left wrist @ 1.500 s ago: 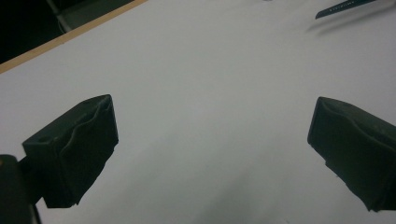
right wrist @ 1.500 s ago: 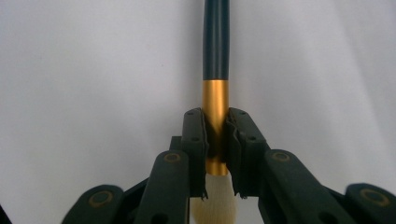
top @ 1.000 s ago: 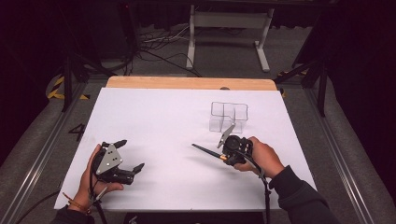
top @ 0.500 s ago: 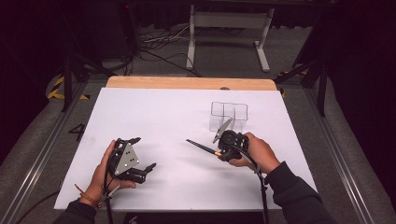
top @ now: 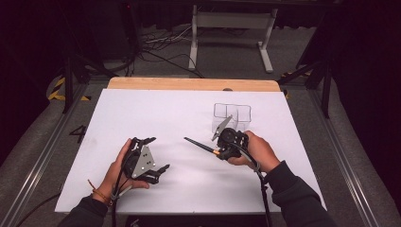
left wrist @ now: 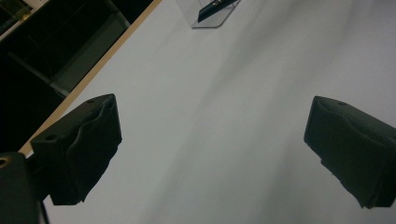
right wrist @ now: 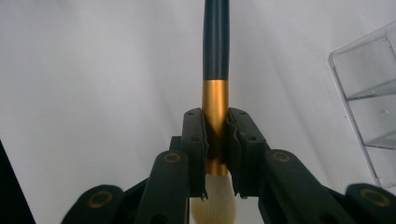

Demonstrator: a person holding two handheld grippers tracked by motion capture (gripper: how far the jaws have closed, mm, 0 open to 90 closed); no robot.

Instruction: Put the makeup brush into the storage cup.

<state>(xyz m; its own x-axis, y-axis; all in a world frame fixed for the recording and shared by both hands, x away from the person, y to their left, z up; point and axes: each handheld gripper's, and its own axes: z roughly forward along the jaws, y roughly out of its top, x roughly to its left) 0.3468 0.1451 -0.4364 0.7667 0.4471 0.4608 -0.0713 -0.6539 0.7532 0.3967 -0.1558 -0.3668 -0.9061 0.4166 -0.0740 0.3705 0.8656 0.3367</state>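
The right tool (right wrist: 215, 154) clamps a makeup brush (right wrist: 215, 56) at its gold ferrule; the left tool (left wrist: 210, 154) gapes empty. Gripped near the bristles, its long handle could knock the clear organizer (top: 231, 117).

We see the brush (right wrist: 215, 70): glossy black handle, brushed gold metal ferrule, soft pale bristles; clear plastic organiser (right wrist: 369, 98), matt white table (top: 156, 118).
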